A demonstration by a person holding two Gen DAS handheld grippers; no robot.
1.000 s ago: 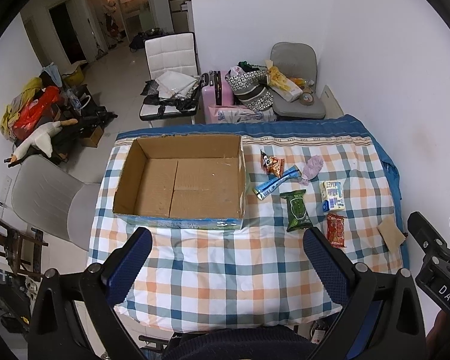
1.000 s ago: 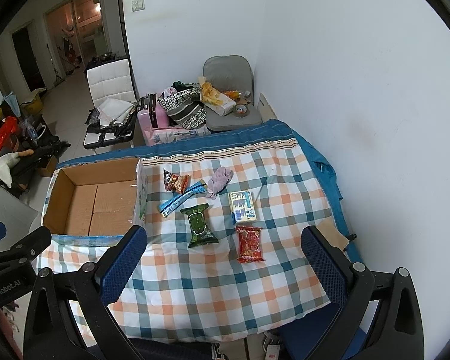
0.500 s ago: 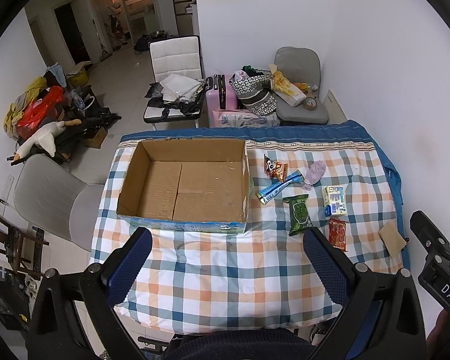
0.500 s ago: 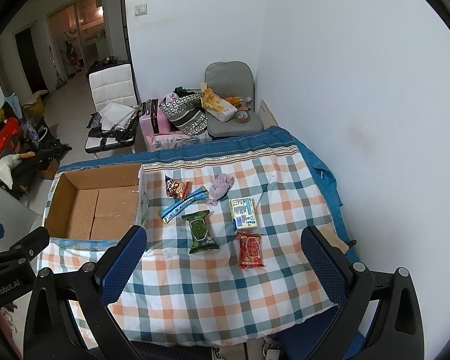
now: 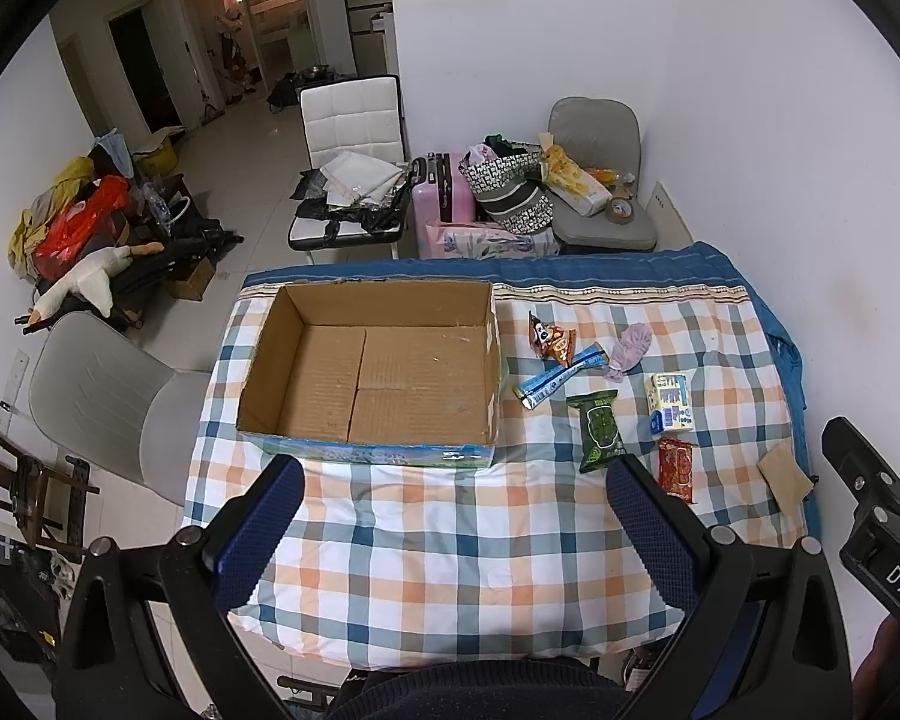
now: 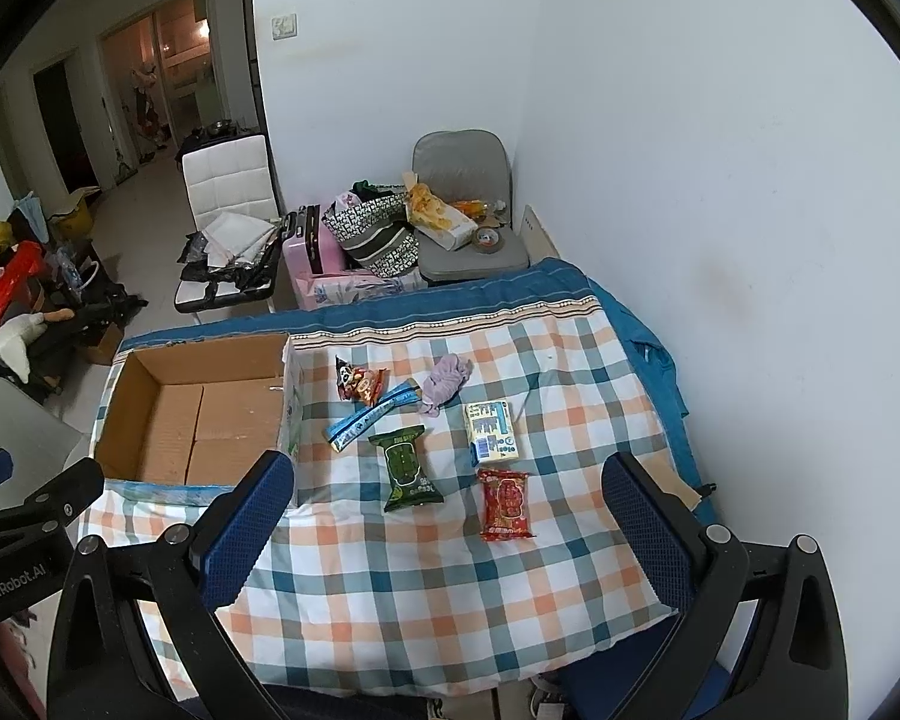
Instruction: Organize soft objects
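Both of your grippers hang spread wide with nothing between the fingers: your left gripper point(image 5: 453, 525) sits above the near edge of the checked cloth point(image 5: 426, 564), and your right gripper point(image 6: 447, 519) hovers over the same cloth further right.

You have 6 soft items lying on the cloth to the right of the cardboard box point(image 5: 372, 372), well apart from both grippers. Nearest the box are the orange snack packet point(image 6: 363, 384) and the long blue packet point(image 6: 375, 414), which touch each other. Just beside the blue packet's far end lies the lilac cloth bundle point(image 6: 444, 381). Closer to you is the green wipes pack point(image 6: 408, 468), with the yellow-and-blue pack point(image 6: 491, 429) to its right and the red packet point(image 6: 505, 504) just in front of that one.

Your box stands open on the left half of the cloth, and only its brown floor shows inside. Beyond the table you can see a grey chair point(image 6: 468, 204) piled with bags, a pink suitcase point(image 6: 309, 255) and a white chair point(image 6: 228, 192).
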